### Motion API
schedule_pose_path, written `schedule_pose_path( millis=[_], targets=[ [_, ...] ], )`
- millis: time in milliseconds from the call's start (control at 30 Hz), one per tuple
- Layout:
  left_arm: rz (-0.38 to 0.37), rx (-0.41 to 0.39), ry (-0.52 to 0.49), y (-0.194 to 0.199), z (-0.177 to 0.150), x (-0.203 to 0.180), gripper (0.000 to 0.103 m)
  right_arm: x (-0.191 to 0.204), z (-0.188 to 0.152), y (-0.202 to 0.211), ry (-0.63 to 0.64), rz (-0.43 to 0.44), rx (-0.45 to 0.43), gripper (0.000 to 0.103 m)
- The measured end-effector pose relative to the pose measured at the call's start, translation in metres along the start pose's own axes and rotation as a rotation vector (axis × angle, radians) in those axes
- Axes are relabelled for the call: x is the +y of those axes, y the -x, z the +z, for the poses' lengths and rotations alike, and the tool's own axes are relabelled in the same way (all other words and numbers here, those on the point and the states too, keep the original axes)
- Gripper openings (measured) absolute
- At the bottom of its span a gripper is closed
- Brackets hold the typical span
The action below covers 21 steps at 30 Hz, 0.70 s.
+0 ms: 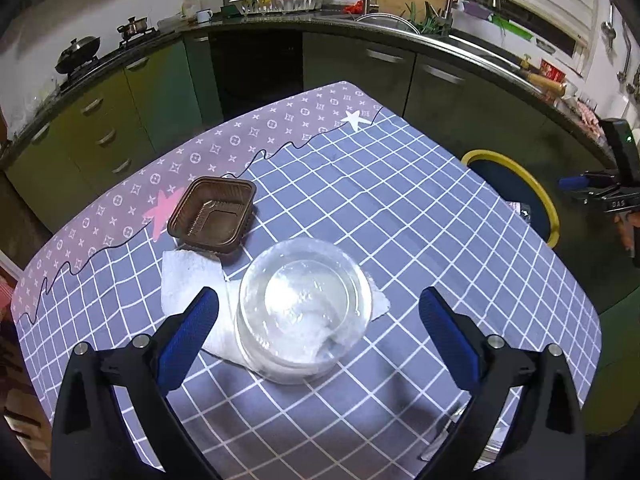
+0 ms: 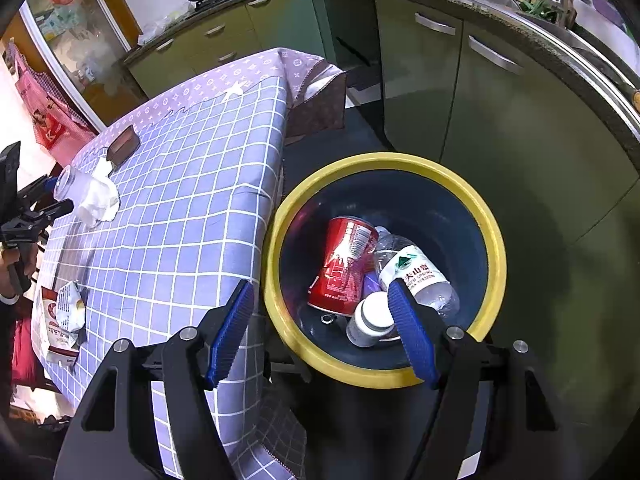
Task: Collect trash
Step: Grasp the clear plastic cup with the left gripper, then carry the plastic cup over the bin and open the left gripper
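Down in the lower half of the left wrist view, the left gripper (image 1: 320, 320) is hanging over the checked tablecloth (image 1: 420, 208) with its jaws spread wide and nothing pinched between them. A clear plastic container (image 1: 302, 312) is sitting in the gap between the two blue pads (image 1: 188, 336), touching neither, and is resting partly on a crumpled white paper towel (image 1: 188, 280). Just beyond the towel, toward the upper left of the frame, a brown plastic tray (image 1: 212, 214) is lying open side up with one corner over the towel's edge. At the right edge of that view the yellow-rimmed bin (image 1: 532, 188) is showing beside the table, with the other tool just past it.

Over in the right wrist view, the right gripper (image 2: 320, 332) is hovering above the bin (image 2: 276, 280) at centre frame, jaws apart and empty. Inside the bin a red can (image 2: 344, 264), a clear water bottle (image 2: 416, 272) and a small white bottle (image 2: 370, 320) are lying together on the bottom. The bin is standing just beside the table's edge. On the cloth in the lower left of that frame, crumpled snack wrappers (image 2: 66, 316) are lying near the table's edge, well apart from the towel and container further up the left side, where a hand (image 2: 14, 268) is holding the left tool.
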<state>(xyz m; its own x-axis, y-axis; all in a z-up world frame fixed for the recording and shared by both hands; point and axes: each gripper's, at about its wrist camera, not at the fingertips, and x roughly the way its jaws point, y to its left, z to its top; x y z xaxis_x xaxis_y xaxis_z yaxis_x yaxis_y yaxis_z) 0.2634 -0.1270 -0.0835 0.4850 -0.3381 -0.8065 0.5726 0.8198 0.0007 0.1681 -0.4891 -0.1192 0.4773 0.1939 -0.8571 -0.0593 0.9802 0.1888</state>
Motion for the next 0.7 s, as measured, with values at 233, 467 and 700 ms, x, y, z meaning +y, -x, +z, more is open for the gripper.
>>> schedule_pose_path(
  millis=[233, 467, 700],
  targets=[
    [0.019, 0.033, -0.002, -0.011, 0.001, 0.0, 0.073, 0.006, -0.002, -0.003, 0.014, 0.01, 0.009, 0.069],
    [0.01, 0.031, -0.001, -0.005, -0.001, 0.003, 0.06, 0.007, -0.003, -0.002, 0.017, 0.01, 0.009, 0.069],
    [0.002, -0.01, -0.018, 0.024, 0.004, -0.006, 0.059, 0.009, -0.005, -0.002, 0.025, 0.014, 0.011, 0.069]
  ],
)
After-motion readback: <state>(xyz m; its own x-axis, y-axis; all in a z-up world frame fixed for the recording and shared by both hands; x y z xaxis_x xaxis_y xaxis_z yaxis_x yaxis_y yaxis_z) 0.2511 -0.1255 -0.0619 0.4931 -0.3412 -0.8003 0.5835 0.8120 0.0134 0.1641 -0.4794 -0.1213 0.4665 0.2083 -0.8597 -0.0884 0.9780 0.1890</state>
